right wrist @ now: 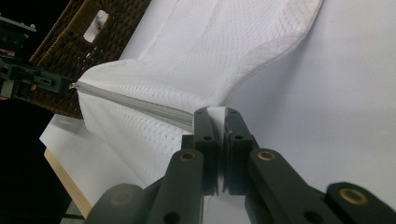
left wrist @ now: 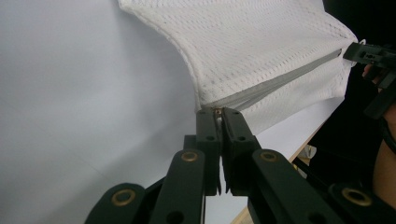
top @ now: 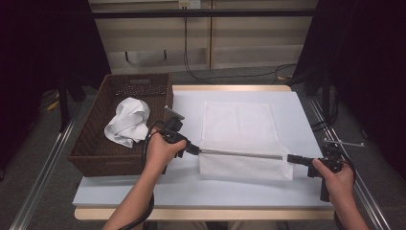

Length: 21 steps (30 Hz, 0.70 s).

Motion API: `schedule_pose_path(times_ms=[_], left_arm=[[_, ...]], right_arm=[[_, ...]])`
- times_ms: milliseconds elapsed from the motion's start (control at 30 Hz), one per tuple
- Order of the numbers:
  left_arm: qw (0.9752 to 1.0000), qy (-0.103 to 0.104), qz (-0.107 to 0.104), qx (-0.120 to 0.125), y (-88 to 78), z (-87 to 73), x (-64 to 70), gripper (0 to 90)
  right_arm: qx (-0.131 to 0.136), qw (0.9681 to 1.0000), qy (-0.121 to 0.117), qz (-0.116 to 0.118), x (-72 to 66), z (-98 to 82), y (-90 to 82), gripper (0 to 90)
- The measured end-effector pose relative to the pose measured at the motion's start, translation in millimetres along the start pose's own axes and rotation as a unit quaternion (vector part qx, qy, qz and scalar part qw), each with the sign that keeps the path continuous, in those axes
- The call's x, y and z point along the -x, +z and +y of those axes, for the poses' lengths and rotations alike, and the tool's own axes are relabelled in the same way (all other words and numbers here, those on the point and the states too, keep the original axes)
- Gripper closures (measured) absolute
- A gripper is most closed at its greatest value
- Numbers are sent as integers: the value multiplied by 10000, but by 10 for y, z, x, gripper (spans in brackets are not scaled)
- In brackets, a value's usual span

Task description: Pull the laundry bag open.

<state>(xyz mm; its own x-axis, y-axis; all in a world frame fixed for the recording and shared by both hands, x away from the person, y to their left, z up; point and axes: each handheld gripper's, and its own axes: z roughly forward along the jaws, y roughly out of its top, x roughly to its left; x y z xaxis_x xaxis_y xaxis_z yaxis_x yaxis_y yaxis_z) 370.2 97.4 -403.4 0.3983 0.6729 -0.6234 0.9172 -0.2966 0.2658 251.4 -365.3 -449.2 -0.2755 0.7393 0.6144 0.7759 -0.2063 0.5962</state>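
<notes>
The white mesh laundry bag [top: 239, 139] lies flat on the white table top [top: 124, 191], near the front edge. Its fabric is thin, with many small holes, and its shape is a long rectangle. A grey zipper band [top: 242, 154] runs straight across it near my side.

My left gripper [top: 195, 150] is closed tight on the left end of the zipper; in the left gripper view the two black jaws stand almost together and pinch the small metal piece at the corner of the bag [left wrist: 217, 111]. My right gripper [top: 292, 158] is also closed, and it grips the right end of the zipper band, where the mesh [right wrist: 219, 114] folds between its jaws. The band is pulled taut between both.

My forearms come from the front edge, both hands low over the table, the grippers pointing toward each other.

To the left stands a dark brown woven basket [top: 93, 143] with a crumpled white cloth [top: 128, 120] inside.
</notes>
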Motion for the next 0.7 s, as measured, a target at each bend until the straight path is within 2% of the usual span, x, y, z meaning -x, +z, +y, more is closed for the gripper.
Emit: schedule_pose_path(times_ms=[100, 133, 167, 233, 367, 467, 500, 567, 700], left_arm=[[10000, -6, -1, -63, 13, -8, 7, 867], [9999, 3, 52, -126, 26, -10, 12, 867], [9999, -45, -3, -122, 36, -12, 14, 868], [9999, -12, 22, -169, 46, -13, 4, 867], [9997, -32, -19, -226, 71, -18, 10, 867], [9997, 3, 67, -244, 79, -11, 5, 867], [9996, -34, 64, -255, 83, -10, 16, 867], [9996, 35, 127, -263, 82, -5, 5, 866], [9994, 7, 93, -321, 95, -6, 1, 866]], right_arm=[[-11, 10000, 1, 0, 13, -3, 1, 869], [-73, 10000, 19, 2, 20, -8, 10, 868], [-114, 9999, -7, -10, 27, -10, 16, 868], [-194, 9998, 11, -10, 32, -14, 26, 865], [-144, 9998, -98, -114, 31, -12, 22, 850], [-149, 9994, -200, -248, 20, -8, 24, 792], [-145, 9994, -199, -245, 19, -6, 24, 756], [-55, 9995, -195, -256, 14, -1, 24, 685], [74, 9993, -237, -287, 0, 12, 15, 598]])
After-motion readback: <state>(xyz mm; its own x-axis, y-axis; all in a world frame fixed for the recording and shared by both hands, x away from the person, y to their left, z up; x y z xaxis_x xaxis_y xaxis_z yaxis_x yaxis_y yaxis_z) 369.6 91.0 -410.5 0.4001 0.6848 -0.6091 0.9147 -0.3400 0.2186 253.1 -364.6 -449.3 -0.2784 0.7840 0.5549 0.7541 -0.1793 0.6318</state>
